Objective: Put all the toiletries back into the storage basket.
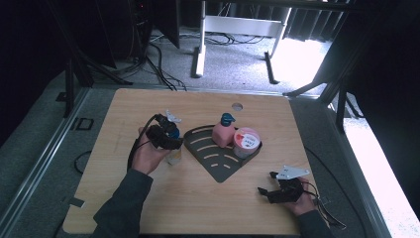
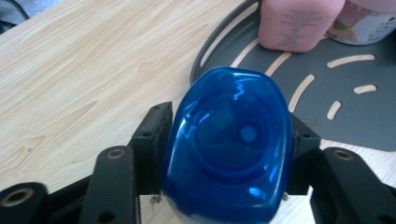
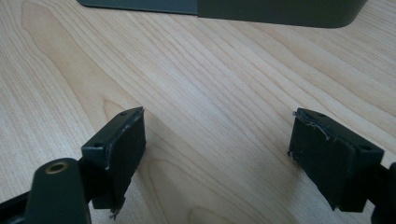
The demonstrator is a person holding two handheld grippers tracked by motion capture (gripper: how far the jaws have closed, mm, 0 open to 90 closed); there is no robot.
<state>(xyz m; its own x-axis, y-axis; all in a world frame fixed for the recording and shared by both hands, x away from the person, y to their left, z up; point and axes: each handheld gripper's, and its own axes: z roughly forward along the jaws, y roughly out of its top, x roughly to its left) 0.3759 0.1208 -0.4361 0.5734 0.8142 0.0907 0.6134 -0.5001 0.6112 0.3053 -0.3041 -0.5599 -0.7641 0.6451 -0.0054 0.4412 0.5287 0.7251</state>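
Note:
A bottle with a glossy blue cap (image 2: 229, 149) and a pale clear body (image 1: 174, 157) stands on the wooden table just left of a dark grey slotted tray (image 1: 220, 166). My left gripper (image 1: 174, 143) is shut on the bottle at the cap, one jaw on each side (image 2: 229, 135). On the tray stand a pink pump bottle (image 1: 224, 131) (image 2: 299, 23) and a round tub with a pink-and-white lid (image 1: 246, 141) (image 2: 369, 23). My right gripper (image 1: 266, 182) (image 3: 217, 154) rests low near the table's front right, open, with bare wood between its jaws.
The tray's front corner (image 3: 280, 11) lies just beyond the right gripper. A small round hole (image 1: 237, 106) sits near the table's far edge. Cables (image 1: 133, 148) trail from both grippers. Bare wood stretches across the table's left and front.

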